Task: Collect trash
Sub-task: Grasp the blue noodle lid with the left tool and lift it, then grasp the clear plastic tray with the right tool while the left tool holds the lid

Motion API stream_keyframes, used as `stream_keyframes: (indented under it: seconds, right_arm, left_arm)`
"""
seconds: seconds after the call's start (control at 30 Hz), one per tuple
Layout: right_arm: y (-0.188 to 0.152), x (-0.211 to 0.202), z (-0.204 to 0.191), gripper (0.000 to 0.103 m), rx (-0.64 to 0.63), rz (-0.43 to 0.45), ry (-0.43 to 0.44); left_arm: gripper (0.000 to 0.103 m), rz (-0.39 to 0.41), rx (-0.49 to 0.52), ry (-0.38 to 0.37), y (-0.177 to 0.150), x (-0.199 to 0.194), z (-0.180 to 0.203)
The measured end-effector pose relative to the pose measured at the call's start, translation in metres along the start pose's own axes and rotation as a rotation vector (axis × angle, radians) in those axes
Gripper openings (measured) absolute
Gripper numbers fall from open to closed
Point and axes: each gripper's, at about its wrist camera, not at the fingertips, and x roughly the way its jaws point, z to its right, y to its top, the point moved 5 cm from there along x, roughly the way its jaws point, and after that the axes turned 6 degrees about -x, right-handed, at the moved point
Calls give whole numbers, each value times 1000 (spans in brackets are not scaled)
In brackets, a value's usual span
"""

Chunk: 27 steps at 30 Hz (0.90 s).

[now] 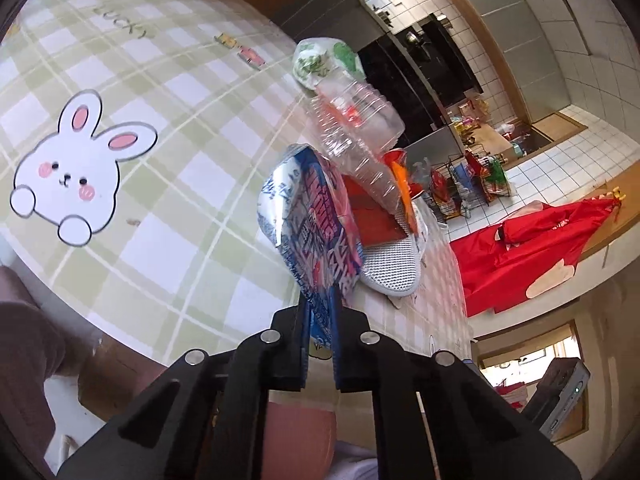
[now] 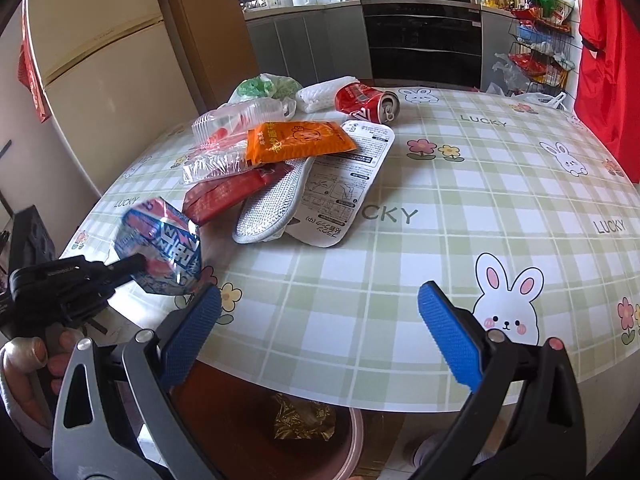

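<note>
- Left gripper (image 1: 320, 316) clamped on the lower edge of a shiny blue and pink snack bag (image 1: 310, 216), held up just above the near-left edge of the table (image 2: 440, 280); bag print too crumpled to read.
- Right gripper (image 2: 320, 332) spread wide, blue pads (image 2: 448, 336) apart with nothing between them, hovering over the table's near edge.
- Below that edge, a round brown bin (image 2: 352, 432) with a crumpled gold wrapper (image 2: 302, 420) inside.
- Heaped near the middle of the table: crushed clear plastic bottle (image 2: 232, 136) with a red label; orange packet (image 2: 298, 140) with a cartoon drawing, lying partly on the bottle and on a grey mesh insole (image 2: 266, 208); flat red packet (image 2: 228, 196) tucked under them.
- White insole-shaped card (image 2: 348, 184) under the mesh insole, printed with diagrams and small text, unreadable at this size.
- Behind the heap: dented red drink can (image 2: 366, 102) on its side, opening toward the camera, white lettering not legible; white wad (image 2: 324, 92) touching it; green and white plastic bag (image 2: 266, 86) farther left.
- Green checked tablecloth (image 2: 500, 184) printed with white rabbits, flowers and the word "LUCKY" in several places.
- At the far left, fingers of a hand (image 2: 36, 356) wrapped round the left gripper's handle.
</note>
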Motion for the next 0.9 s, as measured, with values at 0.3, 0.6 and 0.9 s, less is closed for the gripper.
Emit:
stream_keyframes:
  seconds: [0.3,0.6,0.9]
  right_arm:
    - [17,5,-12,97,-47,-6,15]
    - [91,26,-62,97,-329,-2,-14]
    - [165,130,-167,97,-638,-108,-64]
  left_arm:
    - [3,101,185,35,12,-45,19]
    - [3,214,207,87,37,-81,6]
    - [3,246,183,147,69,-95,-19]
